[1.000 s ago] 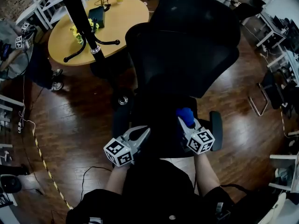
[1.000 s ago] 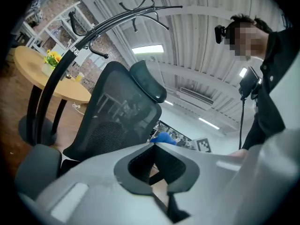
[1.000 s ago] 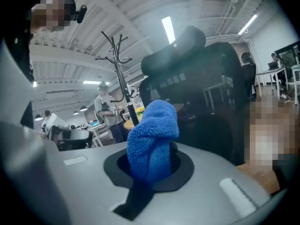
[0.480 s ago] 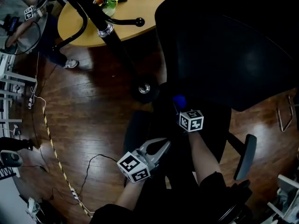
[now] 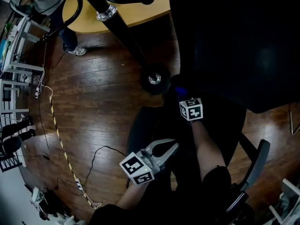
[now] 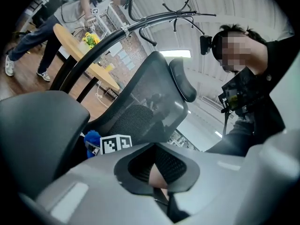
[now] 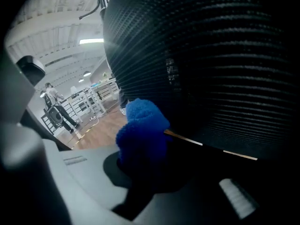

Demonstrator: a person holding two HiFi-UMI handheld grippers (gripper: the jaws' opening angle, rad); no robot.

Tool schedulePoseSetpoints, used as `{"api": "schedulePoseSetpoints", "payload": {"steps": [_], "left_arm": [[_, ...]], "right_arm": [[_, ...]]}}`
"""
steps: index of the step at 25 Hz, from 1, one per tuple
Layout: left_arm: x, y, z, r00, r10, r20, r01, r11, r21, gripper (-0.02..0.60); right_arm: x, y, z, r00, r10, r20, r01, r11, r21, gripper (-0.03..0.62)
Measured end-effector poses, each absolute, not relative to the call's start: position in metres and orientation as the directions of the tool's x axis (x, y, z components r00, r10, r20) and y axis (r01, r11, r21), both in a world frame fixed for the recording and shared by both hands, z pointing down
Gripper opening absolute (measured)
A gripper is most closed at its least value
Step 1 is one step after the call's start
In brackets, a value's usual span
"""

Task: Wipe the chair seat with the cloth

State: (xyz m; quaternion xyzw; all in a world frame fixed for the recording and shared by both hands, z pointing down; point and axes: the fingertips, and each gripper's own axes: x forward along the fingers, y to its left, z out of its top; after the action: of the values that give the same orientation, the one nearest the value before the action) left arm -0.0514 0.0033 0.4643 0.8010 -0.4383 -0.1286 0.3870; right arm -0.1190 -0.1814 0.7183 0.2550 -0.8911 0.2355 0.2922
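Blue cloth [image 7: 143, 130] was squeezed tight between the jaws of the right gripper [image 5: 183, 97]. The cloth was low at the back of the black chair seat [image 5: 222, 125], just beside the mesh backrest [image 7: 211, 55]. The left gripper [image 6: 154, 146] had its jaws closed together with nothing in them. It hung near the front of the seat. A brown wooden floor [image 5: 93, 107] lay beside the chair, and a black pole [image 5: 126, 36] stood on it.

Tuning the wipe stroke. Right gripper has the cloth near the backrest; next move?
Probably pull the right gripper toward the front of the seat: it grips the cloth close by the backrest, so most of the seat lies that way.
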Motion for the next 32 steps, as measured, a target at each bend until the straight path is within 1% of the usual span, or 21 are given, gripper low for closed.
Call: {"api": "schedulePoseSetpoints", "payload": {"steps": [3,9,14,19,21,23,28,32], "left_arm": [[-0.051,0.002,0.469,0.594,-0.790,0.148,-0.604,-0.317,0.731,0.002],[-0.043,-0.001,0.472,0.627,-0.759,0.178,-0.605,-0.330,0.725,0.002],[-0.034,0.001,0.477,0.645,-0.732,0.220,-0.612,-0.322,0.722,0.002],[-0.034,0.001,0.481,0.656,-0.714,0.246,-0.613,-0.314,0.725,0.002],[-0.032,0.002,0.481,0.661,-0.705,0.256,-0.616,-0.315,0.722,0.002],[-0.029,0.001,0.480,0.665,-0.701,0.258,-0.616,-0.319,0.720,0.002],[-0.017,-0.002,0.477,0.676,-0.694,0.247,-0.608,-0.337,0.719,0.002],[-0.014,0.005,0.476,0.676,-0.699,0.234,-0.599,-0.337,0.726,0.002]], "right_arm": [[-0.085,-0.189,0.724,-0.644,-0.362,0.674,-0.657,0.713,-0.245,0.035],[0.036,-0.212,0.747,-0.470,-0.458,0.755,-0.807,0.569,-0.158,0.034],[0.141,-0.223,0.742,-0.354,-0.517,0.779,-0.881,0.464,-0.092,0.035],[0.231,-0.218,0.734,-0.182,-0.547,0.817,-0.936,0.351,0.026,0.034],[0.259,-0.212,0.729,-0.138,-0.566,0.813,-0.952,0.304,0.050,0.034],[0.276,-0.213,0.722,-0.123,-0.586,0.801,-0.963,0.267,0.048,0.035],[0.284,-0.218,0.718,-0.166,-0.611,0.774,-0.968,0.252,-0.009,0.035],[0.281,-0.220,0.711,-0.148,-0.640,0.754,-0.968,0.250,0.022,0.035]]}}
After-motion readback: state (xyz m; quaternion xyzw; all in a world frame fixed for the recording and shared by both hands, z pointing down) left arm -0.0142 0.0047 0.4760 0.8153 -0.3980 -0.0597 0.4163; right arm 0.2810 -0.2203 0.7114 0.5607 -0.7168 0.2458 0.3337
